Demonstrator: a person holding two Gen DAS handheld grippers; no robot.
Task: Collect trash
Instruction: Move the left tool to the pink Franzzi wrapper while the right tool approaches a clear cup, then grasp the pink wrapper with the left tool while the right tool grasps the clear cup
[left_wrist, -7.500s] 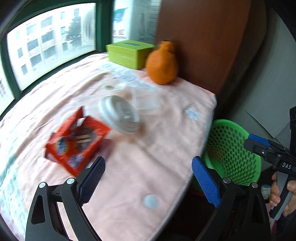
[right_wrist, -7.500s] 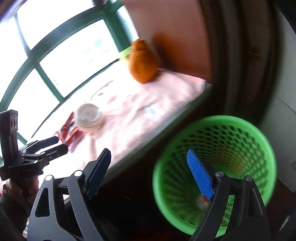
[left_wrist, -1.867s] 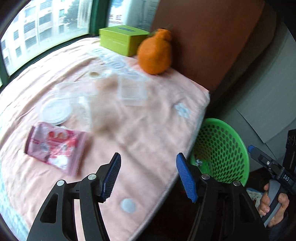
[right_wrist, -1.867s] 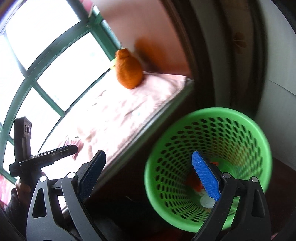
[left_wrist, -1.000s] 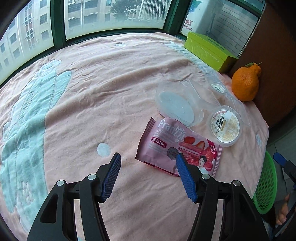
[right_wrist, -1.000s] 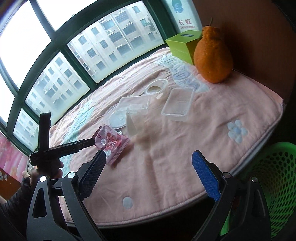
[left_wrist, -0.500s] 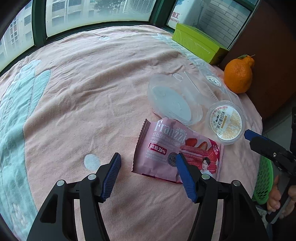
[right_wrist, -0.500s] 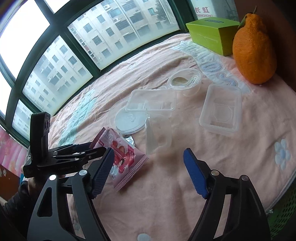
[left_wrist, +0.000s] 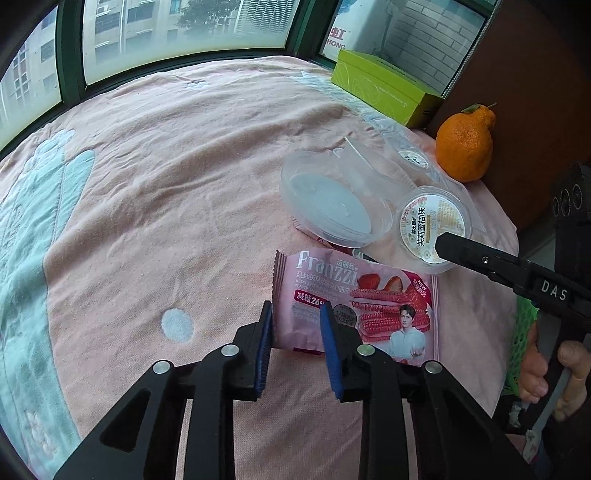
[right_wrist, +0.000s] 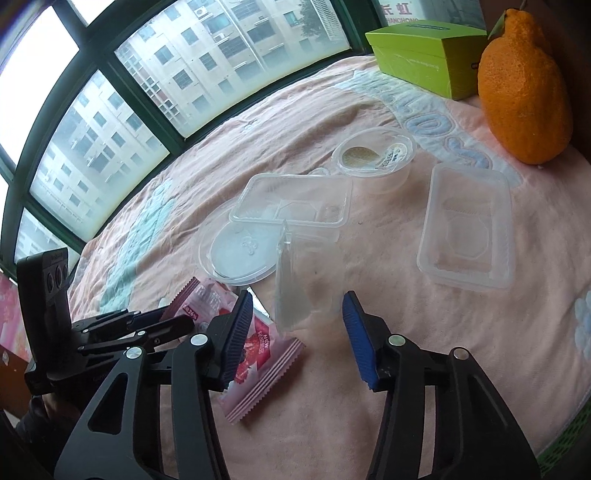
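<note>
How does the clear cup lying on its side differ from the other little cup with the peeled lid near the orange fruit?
The clear cup lies tipped on its side, mouth toward the camera; the lidded cup stands upright. The clear cup sits between the right gripper pads; the lidded cup is untouched, farther back. The clear cup's mouth shows a whole printed seal in the left view; the lidded cup's film is partly peeled. Both are small transparent plastic tubs on the pink cloth.
</note>
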